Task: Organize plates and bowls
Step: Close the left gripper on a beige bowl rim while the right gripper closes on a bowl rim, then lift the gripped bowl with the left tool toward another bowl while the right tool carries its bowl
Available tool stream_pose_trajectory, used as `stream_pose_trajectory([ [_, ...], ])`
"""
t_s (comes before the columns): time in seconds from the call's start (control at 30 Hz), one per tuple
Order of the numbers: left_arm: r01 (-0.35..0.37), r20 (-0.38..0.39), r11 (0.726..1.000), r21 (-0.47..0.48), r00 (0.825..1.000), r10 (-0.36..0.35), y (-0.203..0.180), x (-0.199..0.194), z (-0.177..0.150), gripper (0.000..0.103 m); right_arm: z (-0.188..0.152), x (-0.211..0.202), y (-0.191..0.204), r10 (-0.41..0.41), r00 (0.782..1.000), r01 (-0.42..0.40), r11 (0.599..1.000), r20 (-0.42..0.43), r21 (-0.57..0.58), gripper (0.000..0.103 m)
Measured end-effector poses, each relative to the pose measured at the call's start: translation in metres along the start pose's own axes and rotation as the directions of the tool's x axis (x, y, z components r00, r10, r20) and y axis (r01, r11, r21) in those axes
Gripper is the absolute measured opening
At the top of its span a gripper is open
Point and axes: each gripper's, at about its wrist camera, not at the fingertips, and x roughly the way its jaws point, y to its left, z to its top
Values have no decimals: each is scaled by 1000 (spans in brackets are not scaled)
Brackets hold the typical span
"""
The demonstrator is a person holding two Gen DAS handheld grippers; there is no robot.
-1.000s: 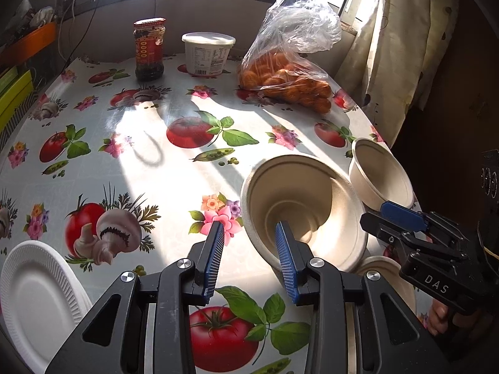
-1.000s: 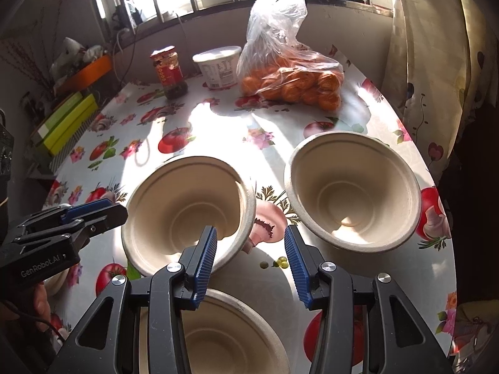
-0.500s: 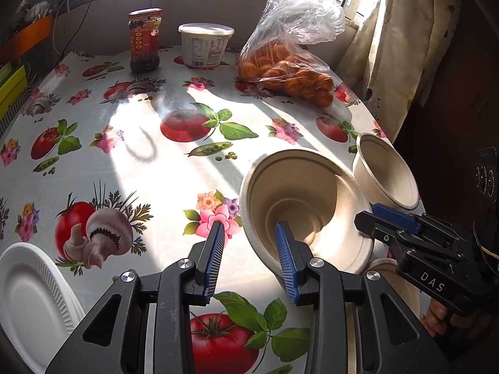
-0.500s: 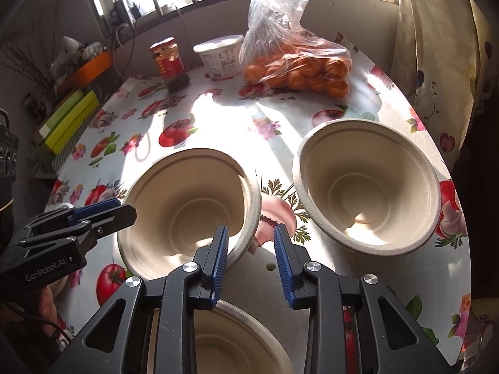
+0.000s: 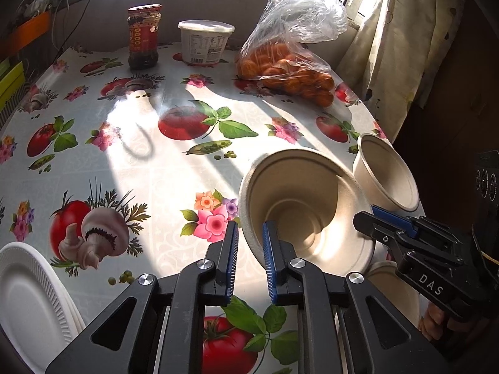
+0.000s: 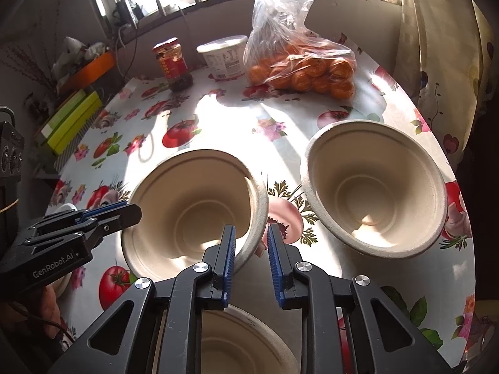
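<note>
Three beige paper bowls stand on the flowered tablecloth. My left gripper [image 5: 250, 257] straddles the near-left rim of the middle bowl [image 5: 305, 205], its jaws narrowed around the rim. My right gripper [image 6: 251, 258] straddles the same bowl's [image 6: 193, 205] right rim, its jaws also narrow. I cannot tell whether either set of pads presses the rim. A second bowl [image 6: 374, 187] stands to the right; it also shows in the left wrist view [image 5: 386, 174]. A third bowl [image 6: 246, 339] lies under my right gripper. White plates [image 5: 28, 302] are stacked at the near left.
A bag of oranges [image 5: 290, 62], a white tub [image 5: 205, 42] and a sauce jar [image 5: 143, 35] stand at the table's far side by the window. A curtain [image 5: 402, 40] hangs at the right. Green boxes [image 6: 68, 121] lie off the table's left edge.
Both grippers have narrowed their jaws and moved in onto the middle bowl's rim, the left from the near-left, the right from the right side.
</note>
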Motion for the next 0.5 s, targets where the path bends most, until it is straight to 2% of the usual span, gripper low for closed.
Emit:
stream_pose_trajectory([
  [0.5,3,5,1000,-4,1000,-3,0,-1,0,14,0,1,3,-7,1000,7,1000,5,-4,18],
])
